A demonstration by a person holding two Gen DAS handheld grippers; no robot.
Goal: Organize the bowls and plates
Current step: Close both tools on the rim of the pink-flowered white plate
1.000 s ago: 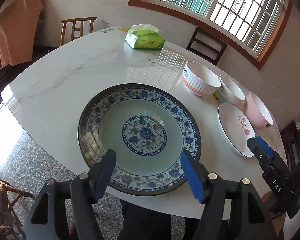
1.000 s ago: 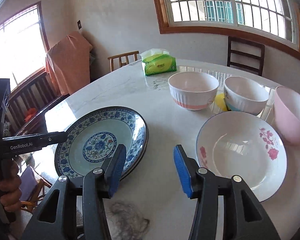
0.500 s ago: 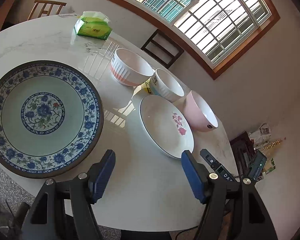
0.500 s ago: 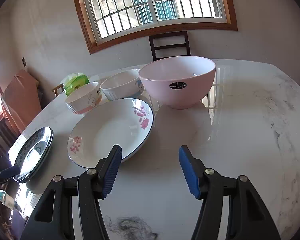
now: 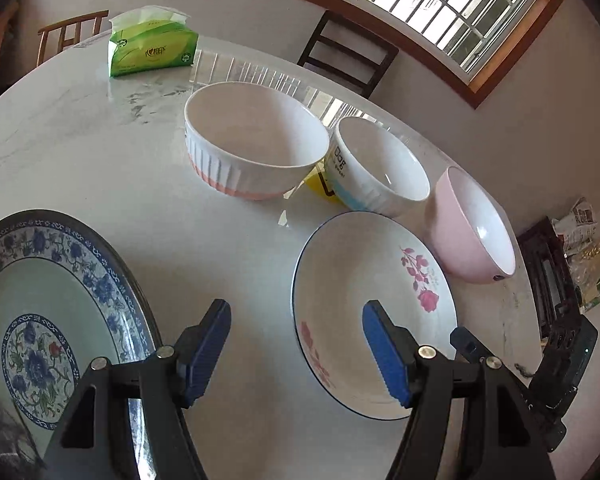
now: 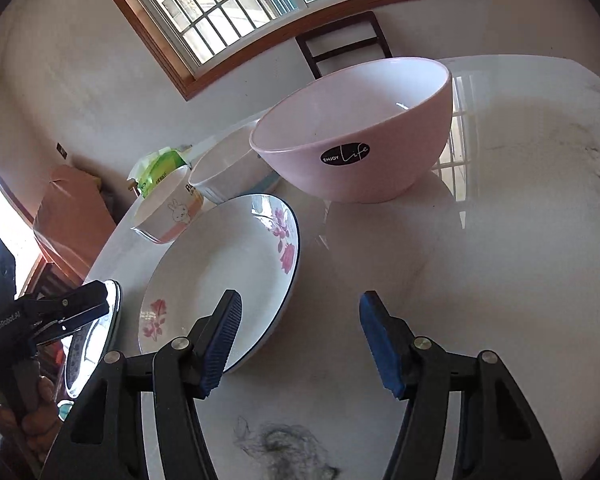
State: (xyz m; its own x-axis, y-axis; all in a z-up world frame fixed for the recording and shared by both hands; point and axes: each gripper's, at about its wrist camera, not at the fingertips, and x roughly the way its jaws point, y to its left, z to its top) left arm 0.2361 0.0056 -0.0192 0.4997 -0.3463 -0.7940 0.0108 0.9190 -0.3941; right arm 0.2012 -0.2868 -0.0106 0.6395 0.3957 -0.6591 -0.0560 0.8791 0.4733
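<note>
Both grippers gape wide, holding nothing. The left gripper [image 5: 296, 344] hovers between the blue-patterned plate [image 5: 56, 316] at eight o'clock and the pink-flowered plate [image 5: 364, 304] at three; the right gripper [image 6: 300, 340] faces the pink bowl [image 6: 356, 136] at twelve.

The large blue-patterned round plate [image 5: 56, 320] lies flat at left. The white rose-painted plate [image 5: 372, 312] lies beside three upright bowls: ribbed white-and-pink bowl [image 5: 256, 140], white printed bowl [image 5: 380, 164], glossy pink bowl [image 5: 472, 224].
</note>
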